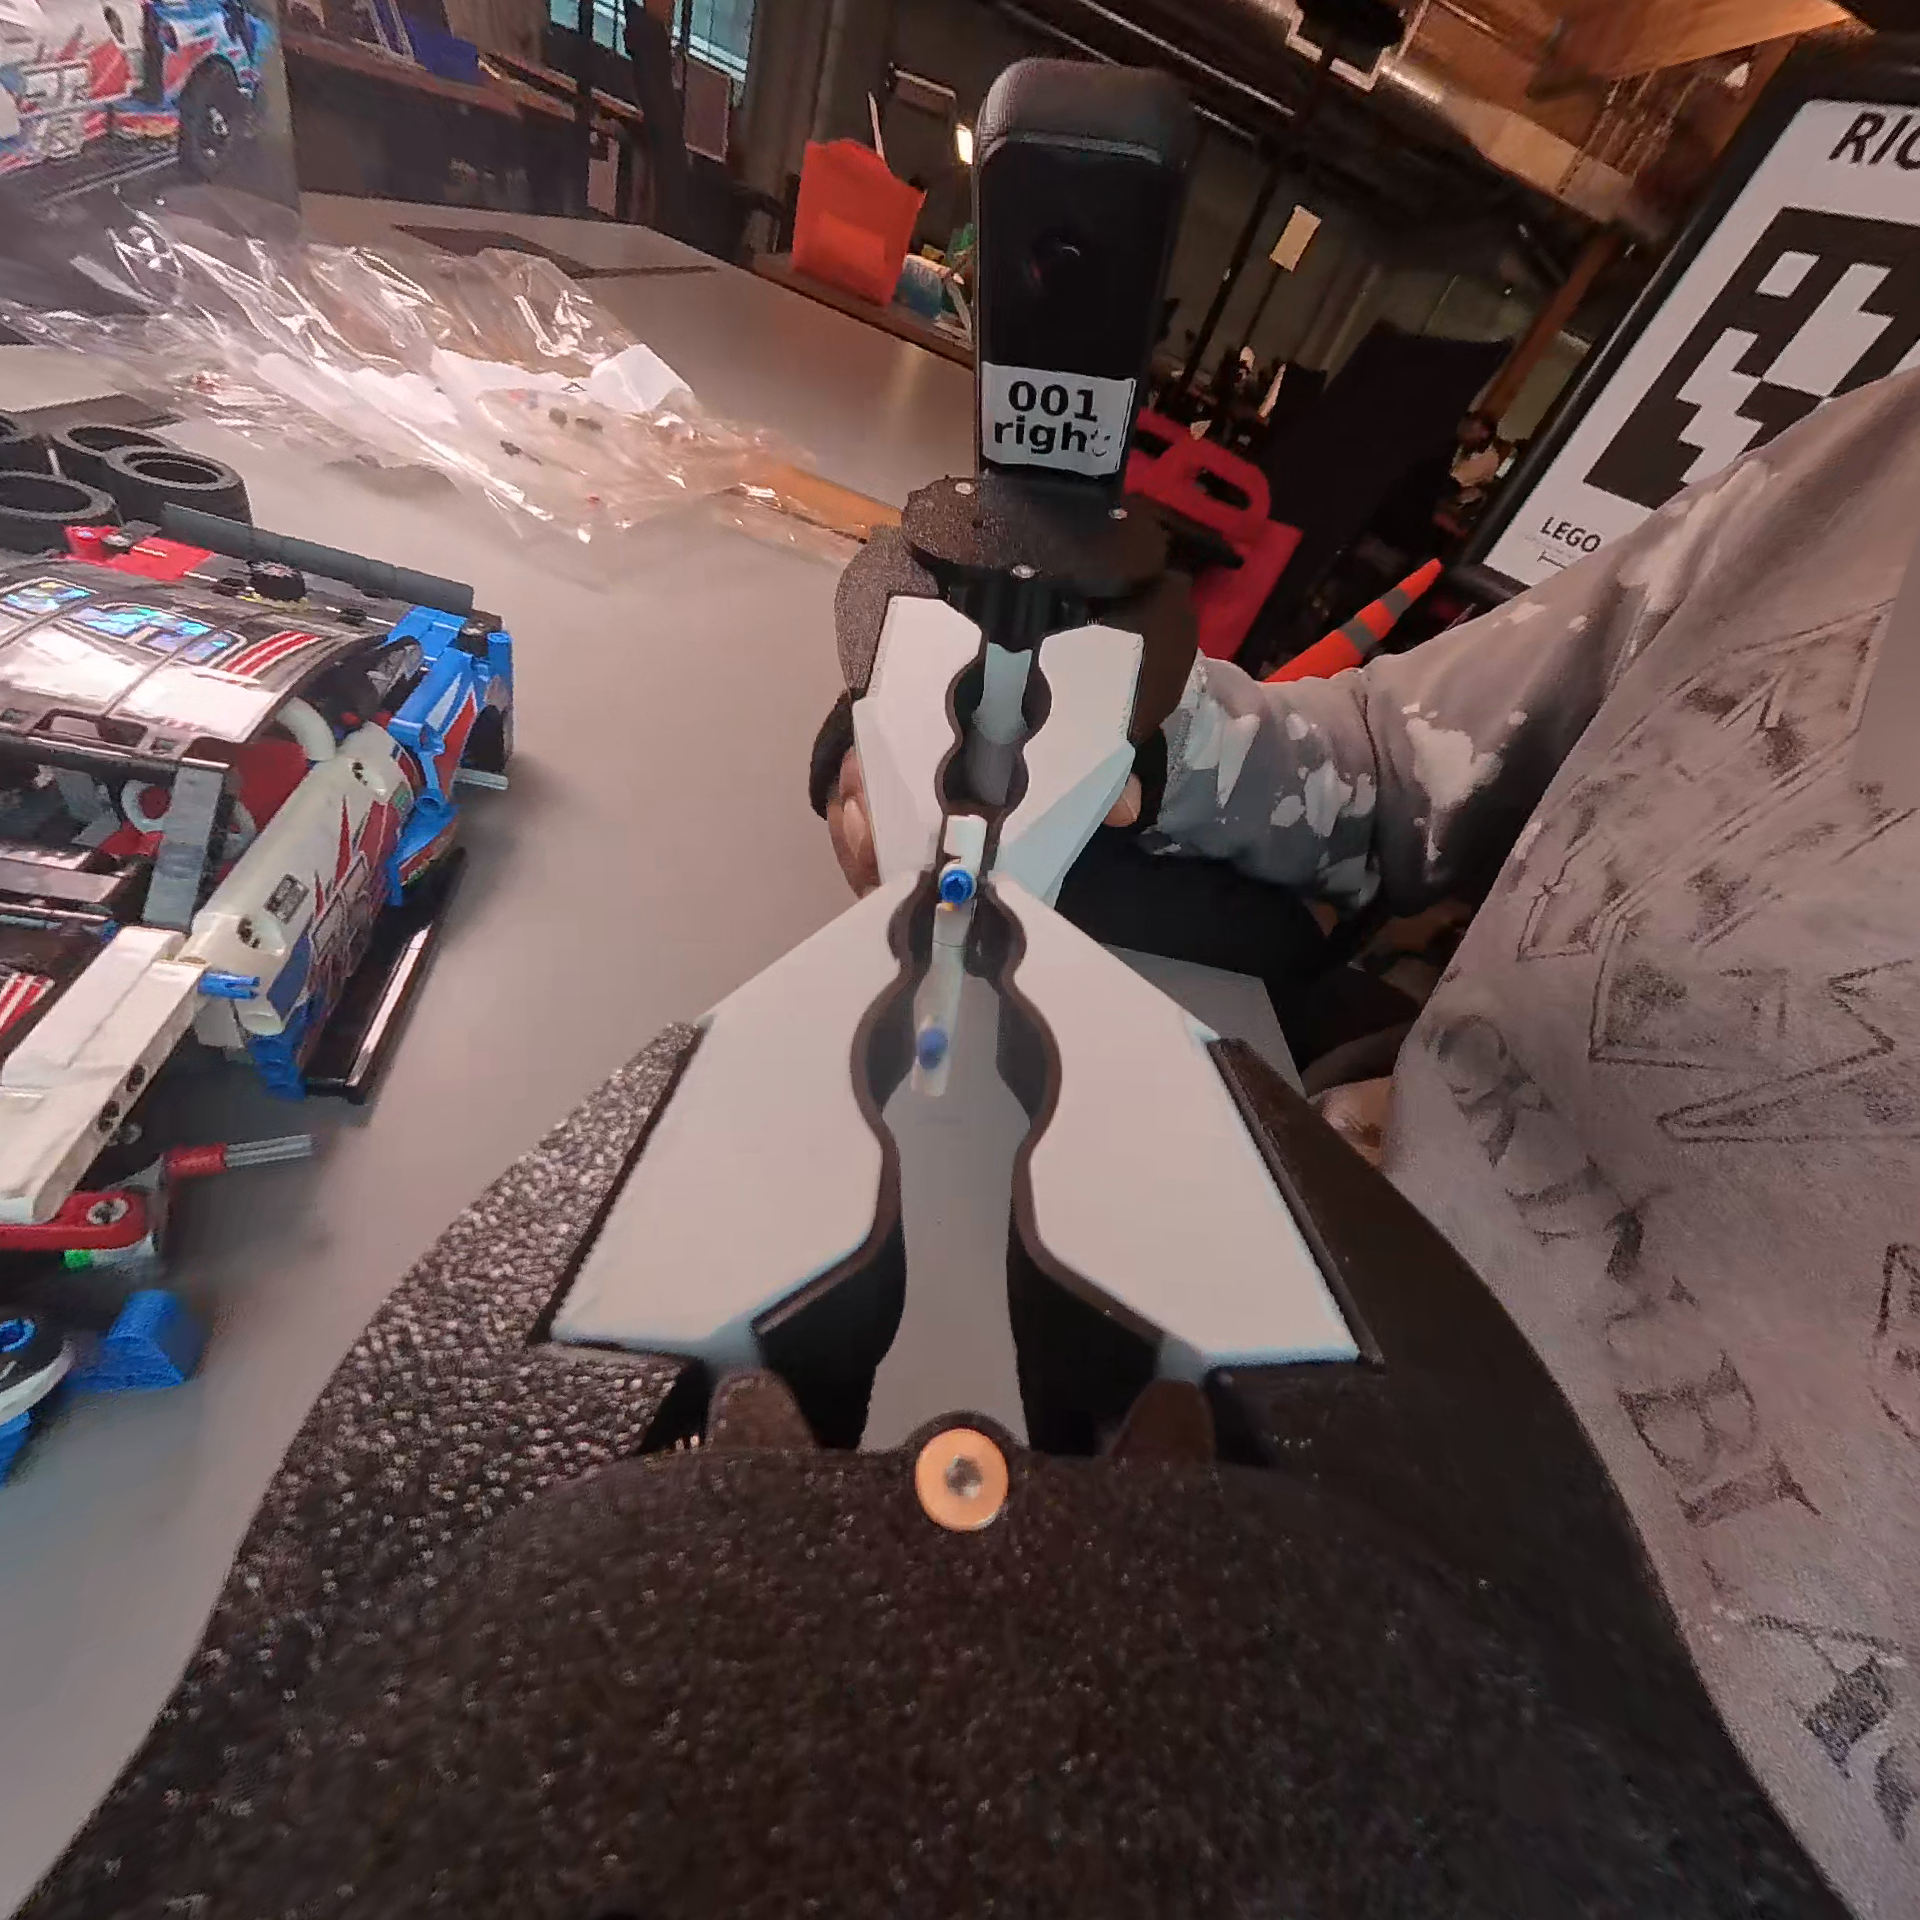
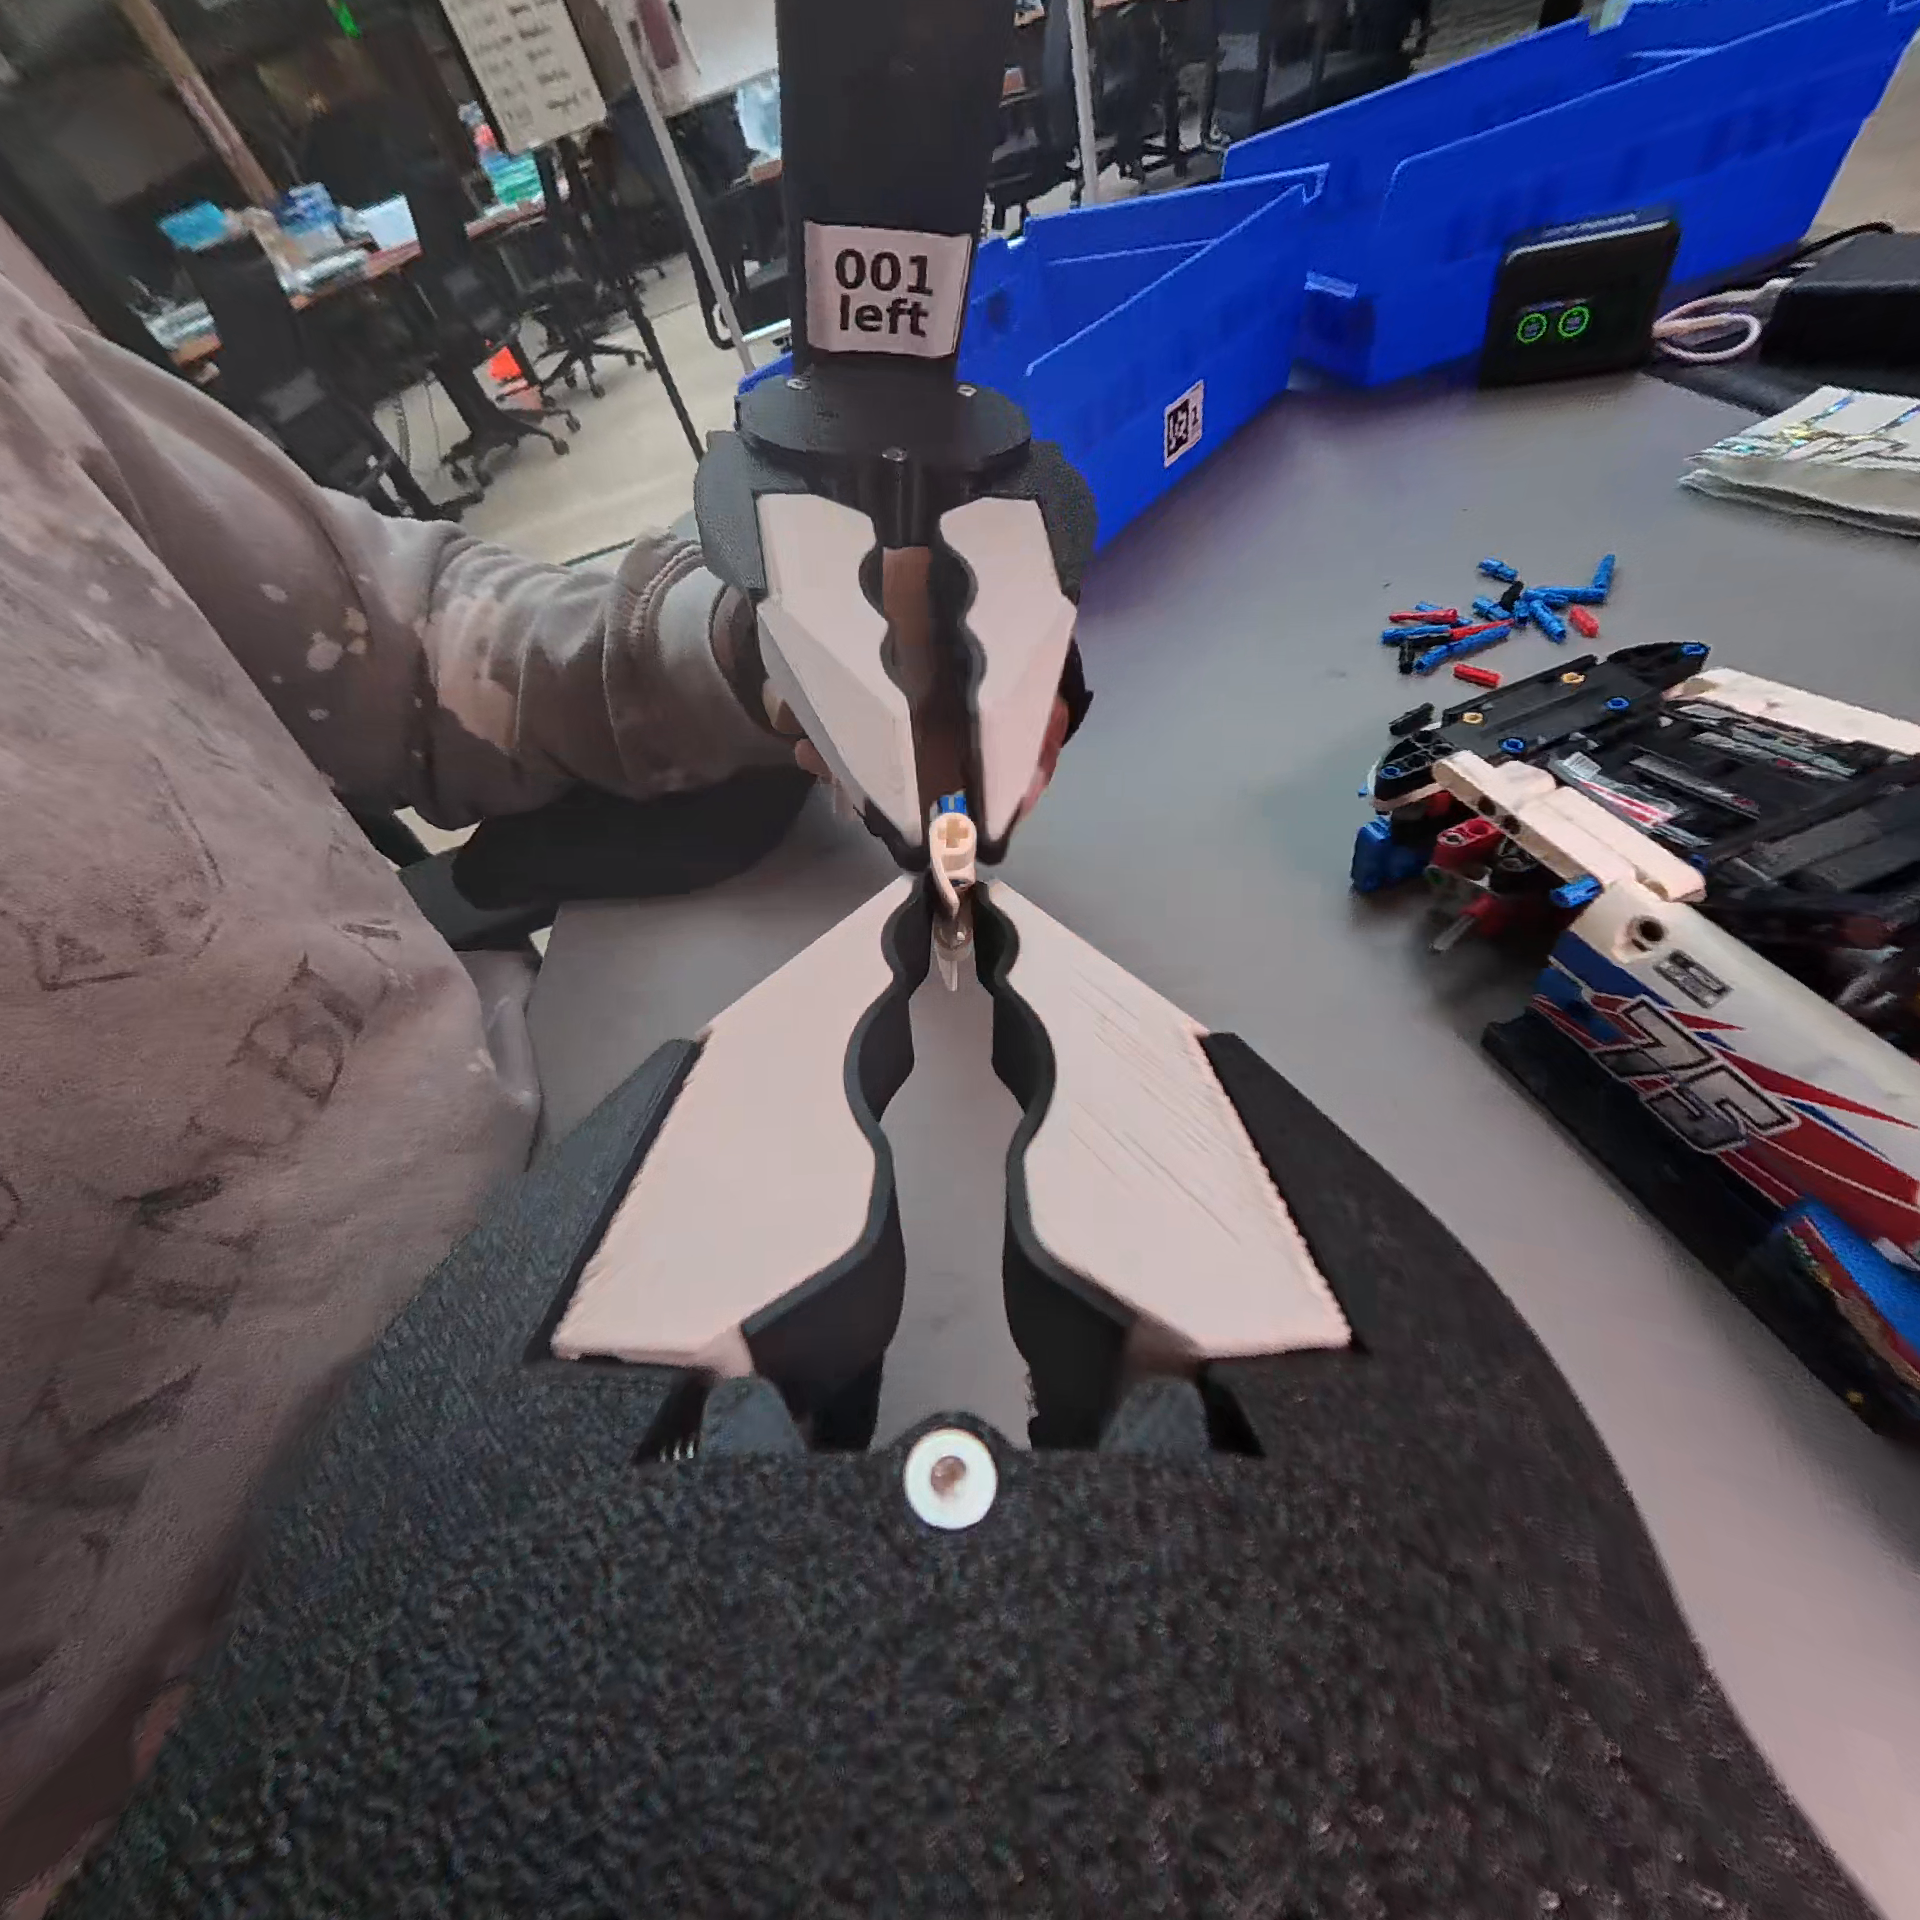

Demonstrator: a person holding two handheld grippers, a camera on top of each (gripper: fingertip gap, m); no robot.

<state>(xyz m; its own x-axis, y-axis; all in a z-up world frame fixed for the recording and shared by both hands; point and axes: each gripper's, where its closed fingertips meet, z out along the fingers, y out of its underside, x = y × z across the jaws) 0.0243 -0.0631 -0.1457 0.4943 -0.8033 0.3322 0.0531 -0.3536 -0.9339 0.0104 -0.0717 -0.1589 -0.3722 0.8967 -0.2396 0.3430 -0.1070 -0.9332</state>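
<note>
A small white toy-brick piece [image 1: 943, 971] with blue pins hangs above the grey table [image 1: 644, 790], pinched between the tips of the left gripper [image 1: 951, 914], whose fingers are clenched on it. The right gripper [image 2: 951, 899] meets it tip to tip and grips the same piece from the far end. A partly built toy race car [image 1: 239, 831] sits off to one side, with loose blue and red pins [image 2: 1507, 618] and clear plastic bags [image 1: 416, 364] farther out.

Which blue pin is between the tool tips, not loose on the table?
The blue pin fitted in the small white piece between both tools; the others lie in the loose pile.
</note>
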